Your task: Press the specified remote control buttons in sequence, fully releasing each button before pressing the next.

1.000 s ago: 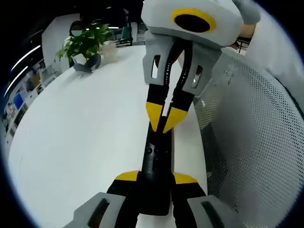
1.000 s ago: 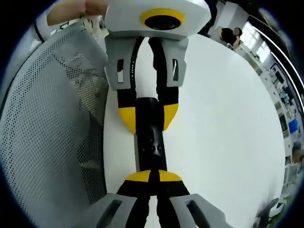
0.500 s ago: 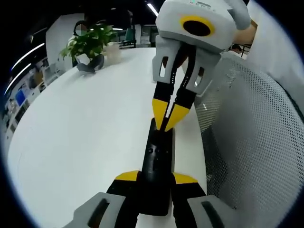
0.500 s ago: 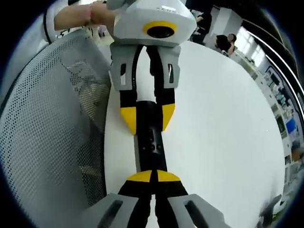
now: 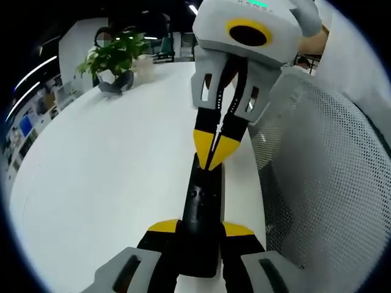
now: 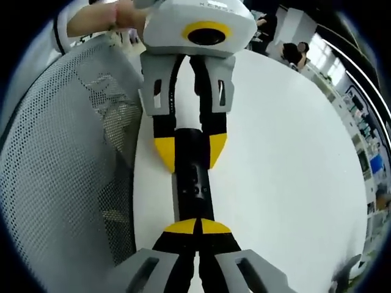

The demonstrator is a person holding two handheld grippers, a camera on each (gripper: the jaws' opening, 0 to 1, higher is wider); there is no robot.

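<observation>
Your right gripper (image 6: 197, 227) rises from the bottom with its yellow tips pressed together, resting on the near end of the black remote (image 6: 193, 183). The remote lies lengthwise on the white table (image 6: 287, 177), close to the table's edge. At its far end, your left gripper (image 6: 190, 152) comes in from the top, jaws clamped on both sides of the remote. A grey mesh chair (image 6: 67, 177) stands just beside the table.

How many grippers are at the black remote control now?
2. The left gripper clamps the remote control's one end; the right gripper, tips together, points down at its other end.
</observation>
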